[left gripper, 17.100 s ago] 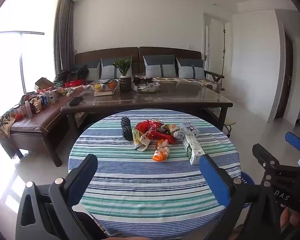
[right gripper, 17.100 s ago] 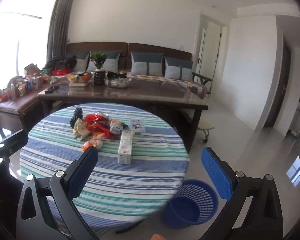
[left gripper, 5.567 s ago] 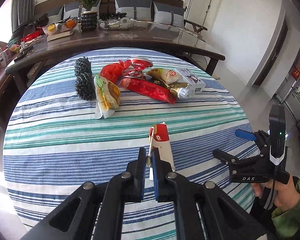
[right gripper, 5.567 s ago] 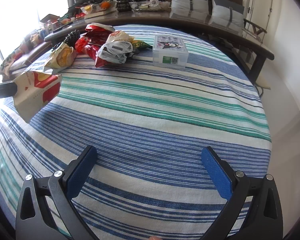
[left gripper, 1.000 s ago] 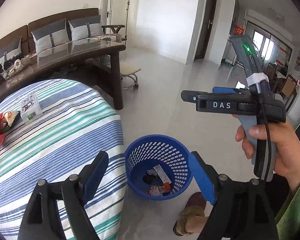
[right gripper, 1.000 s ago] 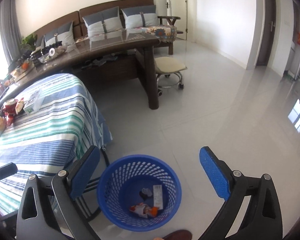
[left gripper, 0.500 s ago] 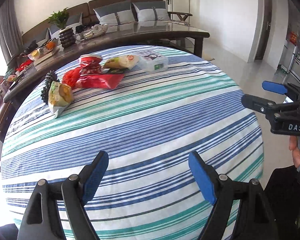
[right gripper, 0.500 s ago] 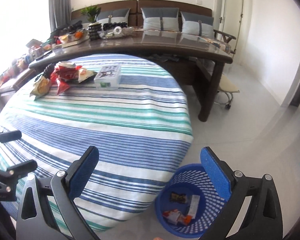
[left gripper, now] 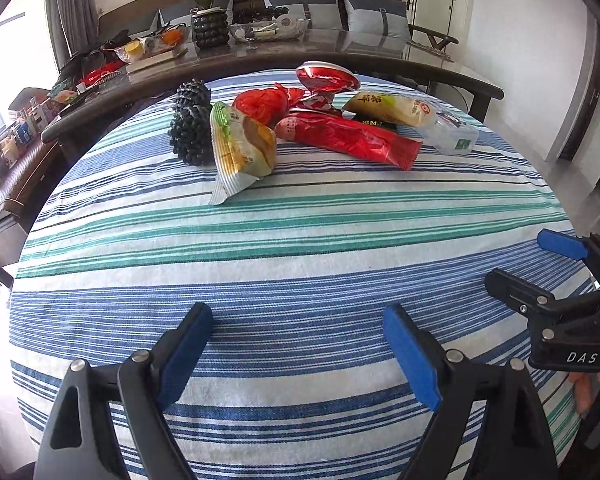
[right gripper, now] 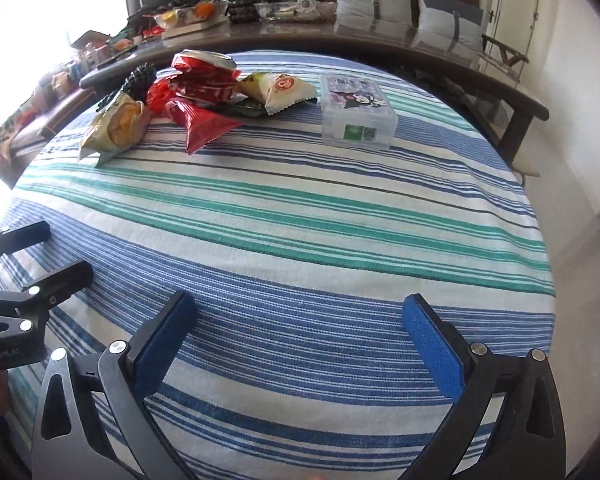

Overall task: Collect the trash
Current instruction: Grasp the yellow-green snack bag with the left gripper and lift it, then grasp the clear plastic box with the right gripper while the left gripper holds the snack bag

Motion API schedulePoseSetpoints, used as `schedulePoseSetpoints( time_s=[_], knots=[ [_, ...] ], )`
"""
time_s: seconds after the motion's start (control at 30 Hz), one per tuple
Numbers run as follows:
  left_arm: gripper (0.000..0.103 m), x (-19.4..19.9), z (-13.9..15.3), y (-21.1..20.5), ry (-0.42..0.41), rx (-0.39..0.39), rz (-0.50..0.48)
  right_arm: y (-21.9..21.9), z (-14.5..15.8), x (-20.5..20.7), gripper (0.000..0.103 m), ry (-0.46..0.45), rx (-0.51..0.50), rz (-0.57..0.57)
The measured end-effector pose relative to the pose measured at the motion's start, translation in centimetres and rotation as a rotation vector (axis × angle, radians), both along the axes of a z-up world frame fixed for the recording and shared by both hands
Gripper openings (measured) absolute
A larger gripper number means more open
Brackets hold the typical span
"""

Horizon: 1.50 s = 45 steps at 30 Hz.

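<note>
With our left gripper (left gripper: 298, 354) and right gripper (right gripper: 298, 342) both spread empty, we judge the crinkly yellow snack bag (left gripper: 240, 148) at the striped table's (left gripper: 300, 240) far side light and slippery, best pinched by its crimped seam

wrappers (left gripper: 340, 140) heaped far on table (left gripper: 300, 248); box (right gripper: 356, 114) at right

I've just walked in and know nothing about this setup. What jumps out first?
The heap of bright snack wrappers at the far side of the round striped table, a long red packet lying in front. Nearer the camera, the left gripper and the right gripper hover open and empty over bare cloth.
</note>
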State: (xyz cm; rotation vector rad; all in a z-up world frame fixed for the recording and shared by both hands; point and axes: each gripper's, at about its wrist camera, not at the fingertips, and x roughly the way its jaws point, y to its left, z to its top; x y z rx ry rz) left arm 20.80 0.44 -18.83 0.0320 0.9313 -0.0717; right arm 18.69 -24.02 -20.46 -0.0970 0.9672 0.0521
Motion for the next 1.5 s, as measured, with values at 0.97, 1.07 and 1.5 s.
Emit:
schedulePoseSetpoints(
  time_s=[0.97, 1.07, 1.5],
  knots=[
    [0.059, 3.1, 0.7, 1.2, -0.016, 0.033, -0.007, -0.3, 0.2, -0.3, 0.103, -0.002, 0.007, 0.001],
    [0.082, 3.2, 0.4, 1.4, -0.03, 0.069, 0.05, -0.2, 0.2, -0.3, 0.103, -0.002, 0.006, 0.0],
    [0.093, 3.7, -0.1, 2.7, 0.003, 0.002, 0.07, -4.3, 0.8, 6.2, 0.101, 0.065, 0.058, -0.117]
  ],
)
